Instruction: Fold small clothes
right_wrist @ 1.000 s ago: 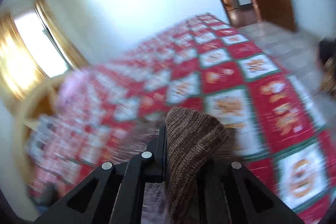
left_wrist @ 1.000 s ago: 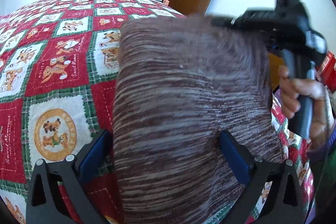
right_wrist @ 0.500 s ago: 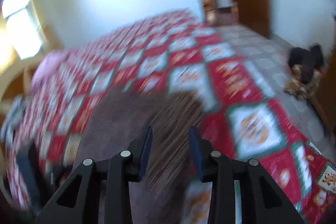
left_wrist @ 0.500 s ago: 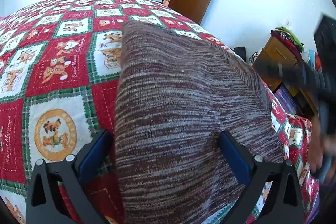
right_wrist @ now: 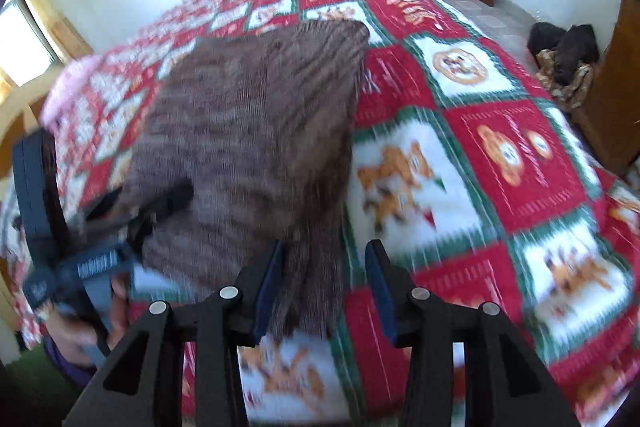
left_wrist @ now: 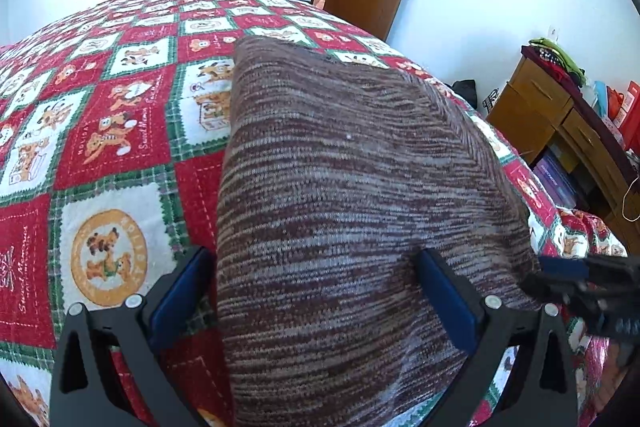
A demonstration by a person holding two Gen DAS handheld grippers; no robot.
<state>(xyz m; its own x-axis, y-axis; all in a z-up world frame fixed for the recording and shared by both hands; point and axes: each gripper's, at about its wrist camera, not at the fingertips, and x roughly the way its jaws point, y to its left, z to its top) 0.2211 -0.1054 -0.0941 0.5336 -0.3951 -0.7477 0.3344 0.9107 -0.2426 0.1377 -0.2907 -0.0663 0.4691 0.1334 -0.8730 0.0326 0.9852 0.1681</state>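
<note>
A brown-and-cream striped knit garment [left_wrist: 352, 211] is lying folded on the bed's red, white and green teddy-bear quilt [left_wrist: 108, 131], near its close edge. The left tool [left_wrist: 316, 291] is standing wide apart around the garment's near end, its blue pads not visibly pressing the knit. The right tool [right_wrist: 324, 287] is opening, the garment's near corner hanging between its pads, squeezed by neither.
</note>
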